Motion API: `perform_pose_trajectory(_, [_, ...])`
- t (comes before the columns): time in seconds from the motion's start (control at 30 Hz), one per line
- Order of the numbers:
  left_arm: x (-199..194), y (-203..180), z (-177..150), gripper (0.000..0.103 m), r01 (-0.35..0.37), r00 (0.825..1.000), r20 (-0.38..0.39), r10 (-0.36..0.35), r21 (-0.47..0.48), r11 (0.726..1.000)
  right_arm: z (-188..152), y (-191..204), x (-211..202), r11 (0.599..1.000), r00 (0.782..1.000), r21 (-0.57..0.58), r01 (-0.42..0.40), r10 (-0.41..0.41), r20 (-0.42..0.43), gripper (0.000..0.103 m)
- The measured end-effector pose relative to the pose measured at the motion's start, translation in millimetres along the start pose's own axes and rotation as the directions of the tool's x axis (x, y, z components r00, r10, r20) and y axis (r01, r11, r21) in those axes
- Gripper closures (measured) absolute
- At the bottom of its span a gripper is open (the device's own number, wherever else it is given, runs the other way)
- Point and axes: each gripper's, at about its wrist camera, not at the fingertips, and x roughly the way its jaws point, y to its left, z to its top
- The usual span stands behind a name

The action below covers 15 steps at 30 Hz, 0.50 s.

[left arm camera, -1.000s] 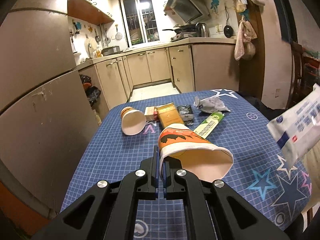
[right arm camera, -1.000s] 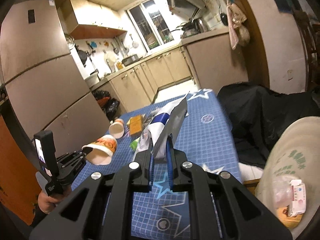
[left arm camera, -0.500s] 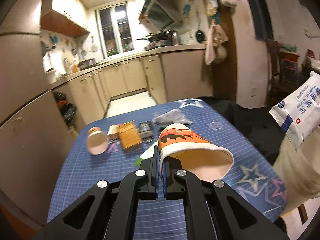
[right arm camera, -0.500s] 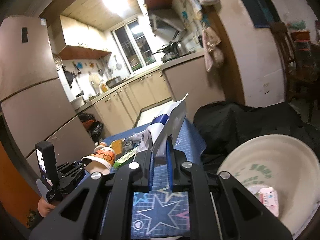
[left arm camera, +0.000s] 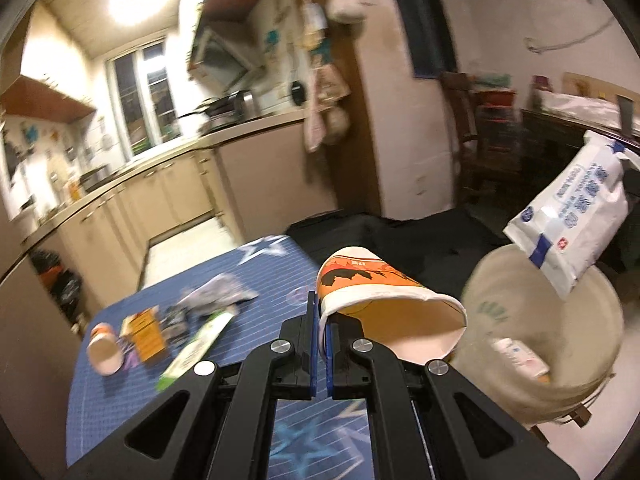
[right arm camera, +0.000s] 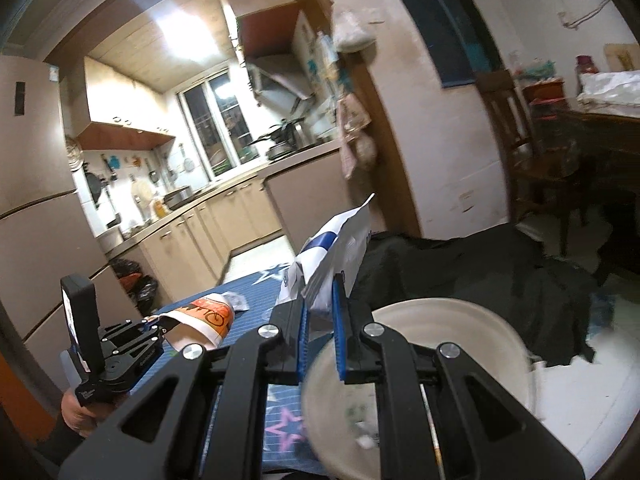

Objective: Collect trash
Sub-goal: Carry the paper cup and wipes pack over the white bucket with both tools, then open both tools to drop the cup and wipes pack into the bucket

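Observation:
My left gripper (left arm camera: 322,312) is shut on the rim of an orange-and-white paper cup (left arm camera: 384,308), held on its side above the blue table's right edge. My right gripper (right arm camera: 322,300) is shut on a white-and-blue plastic packet (right arm camera: 336,252), which also hangs in the left wrist view as the packet (left arm camera: 572,220) over a cream bucket (left arm camera: 600,344). That bucket (right arm camera: 480,328) lies just beyond and below my right fingers, with small scraps inside. The left gripper (right arm camera: 156,326) and its cup (right arm camera: 204,316) show at the lower left.
On the blue star-patterned table (left arm camera: 120,392) lie another paper cup (left arm camera: 103,350), an orange box (left arm camera: 145,334), a green-and-white wrapper (left arm camera: 196,344) and a crumpled silver wrapper (left arm camera: 218,296). Black cloth (right arm camera: 480,276) is draped right of the table. Kitchen cabinets (left arm camera: 160,196) stand behind.
Both grippers have swung to the right, off the table and toward the cream bucket, each keeping its item. The bucket has come fully into both views.

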Motion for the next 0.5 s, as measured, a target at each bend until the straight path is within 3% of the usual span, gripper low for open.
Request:
perform_pose_trajectory(0.2, [13.4, -57.2, 18.9, 0.099, 0.15, 0.989, 0.001, -0.15, 0.078, 0.986, 1.9, -28.9, -18.4, 0.997, 0.997, 0.006, 0.079, -0.079, 0.022, 0.094])
perform_pose_trajectory(0.5, [38.1, -120.9, 23.3, 0.099, 0.281, 0.96, -0.046, -0.277, 0.169, 0.945, -2.8, -57.1, -29.8, 0.988, 0.988, 0.003, 0.152, -0.152, 0.02, 0.094])
